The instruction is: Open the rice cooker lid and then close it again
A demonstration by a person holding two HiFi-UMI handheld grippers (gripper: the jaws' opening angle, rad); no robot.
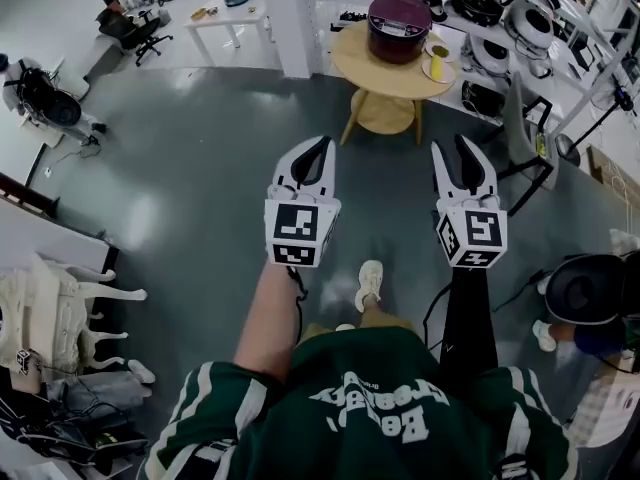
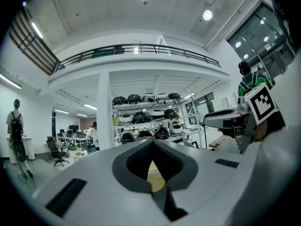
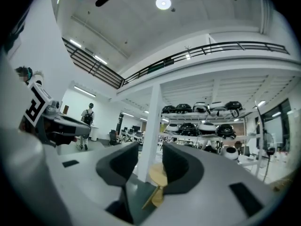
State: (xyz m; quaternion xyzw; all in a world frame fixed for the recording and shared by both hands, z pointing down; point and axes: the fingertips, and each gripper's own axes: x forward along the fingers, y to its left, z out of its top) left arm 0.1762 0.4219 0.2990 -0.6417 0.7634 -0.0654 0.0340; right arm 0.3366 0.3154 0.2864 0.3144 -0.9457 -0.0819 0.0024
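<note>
The dark purple rice cooker [image 1: 398, 26] stands with its lid down on a round wooden table [image 1: 372, 72], well ahead of me across the grey floor. Both grippers are held level in front of my body, far short of the table. My left gripper [image 1: 320, 144] is shut, its fingertips meeting with nothing between them. My right gripper [image 1: 452, 148] is open and empty. In the left gripper view the left gripper [image 2: 152, 144] has its jaws touching, with a sliver of the table [image 2: 155, 181] below. In the right gripper view the right gripper [image 3: 150, 157] shows the table [image 3: 158, 175] through the gap between its jaws.
A white pillar [image 1: 286, 16] rises left of the table, and a small plate [image 1: 438, 67] lies beside the cooker. Shelves with several rice cookers [image 1: 500, 18] fill the back right. A black stand [image 1: 523, 133] is right of the table. A person with a backpack [image 2: 17, 133] walks far left.
</note>
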